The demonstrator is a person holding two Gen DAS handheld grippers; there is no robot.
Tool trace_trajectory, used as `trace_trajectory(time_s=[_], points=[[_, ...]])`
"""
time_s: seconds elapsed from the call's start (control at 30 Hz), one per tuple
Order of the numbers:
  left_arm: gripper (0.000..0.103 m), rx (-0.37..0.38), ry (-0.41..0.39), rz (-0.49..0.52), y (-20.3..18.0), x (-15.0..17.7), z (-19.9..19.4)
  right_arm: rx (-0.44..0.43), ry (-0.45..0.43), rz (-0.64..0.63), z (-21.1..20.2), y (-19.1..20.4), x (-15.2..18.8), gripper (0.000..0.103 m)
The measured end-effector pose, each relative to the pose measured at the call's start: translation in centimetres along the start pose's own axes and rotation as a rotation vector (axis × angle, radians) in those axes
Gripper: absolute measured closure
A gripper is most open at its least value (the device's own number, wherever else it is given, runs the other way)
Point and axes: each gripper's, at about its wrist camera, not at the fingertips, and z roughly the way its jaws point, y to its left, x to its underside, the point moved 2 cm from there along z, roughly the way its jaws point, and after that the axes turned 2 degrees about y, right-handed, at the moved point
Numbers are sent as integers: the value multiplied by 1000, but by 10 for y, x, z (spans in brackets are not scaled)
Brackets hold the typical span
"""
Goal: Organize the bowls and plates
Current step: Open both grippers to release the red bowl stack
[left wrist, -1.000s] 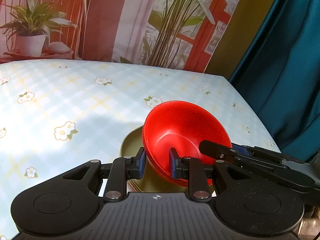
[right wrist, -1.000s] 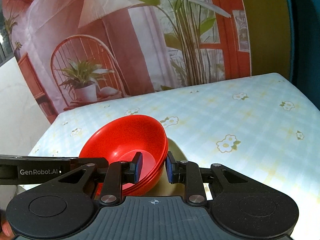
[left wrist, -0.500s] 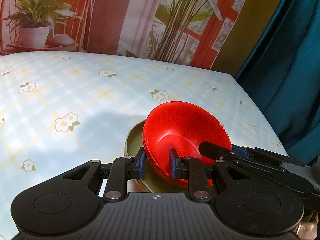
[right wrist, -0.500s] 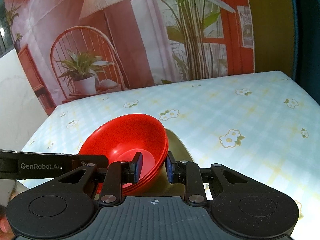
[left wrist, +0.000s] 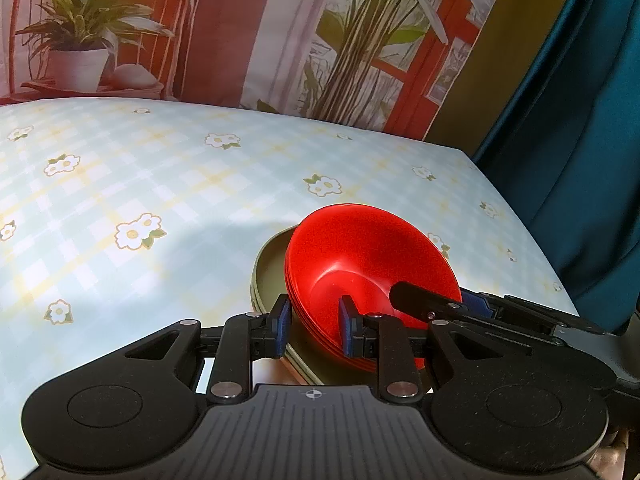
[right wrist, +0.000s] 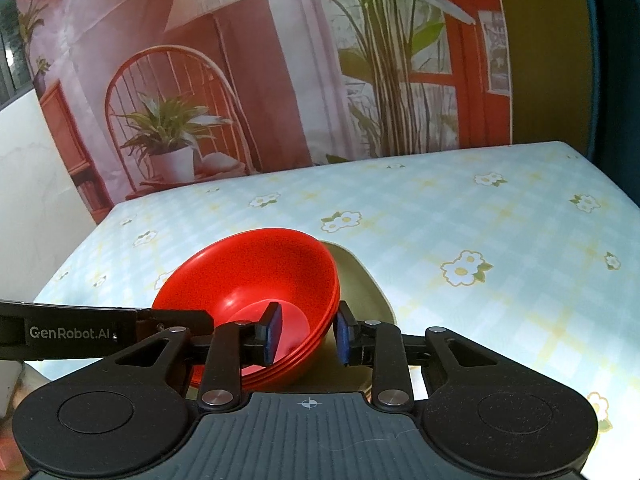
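Note:
A stack of red bowls (left wrist: 360, 248) (right wrist: 256, 272) sits on olive-green plates (left wrist: 270, 276) (right wrist: 360, 276) near the table's front edge. My left gripper (left wrist: 314, 326) is shut on the stack's left rim, one pad inside and one outside. My right gripper (right wrist: 308, 334) straddles the opposite rim. Its jaws are opening, and the outer pad looks just off the bowl wall. Each gripper's arm shows in the other's view: the right gripper (left wrist: 424, 300) at the bowls' right, the left gripper (right wrist: 172, 316) at their left.
The table wears a pale blue checked cloth with flowers (left wrist: 160, 184) (right wrist: 500, 220). Behind it hangs a printed backdrop of plants and a chair (left wrist: 280, 32). A teal curtain (left wrist: 580, 120) hangs past the table's right edge.
The right gripper's jaws have widened slightly around the bowls' rim. The left grip and the stack have stayed where they were.

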Motion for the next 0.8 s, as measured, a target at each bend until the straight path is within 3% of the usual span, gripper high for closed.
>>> trace_trajectory(time_s=[0.43, 0.6, 0.7, 0.8], points=[[77, -7, -6, 16, -3, 1, -3, 12, -3, -28, 0, 4, 2, 74], [68, -19, -33, 24, -3, -2, -11, 12, -3, -31, -1, 5, 2, 72], [60, -25, -56, 36, -5, -4, -18, 21, -29, -35, -7, 5, -2, 62], [58, -30, -68, 46, -7, -5, -24, 30, -53, -48, -14, 7, -6, 54]])
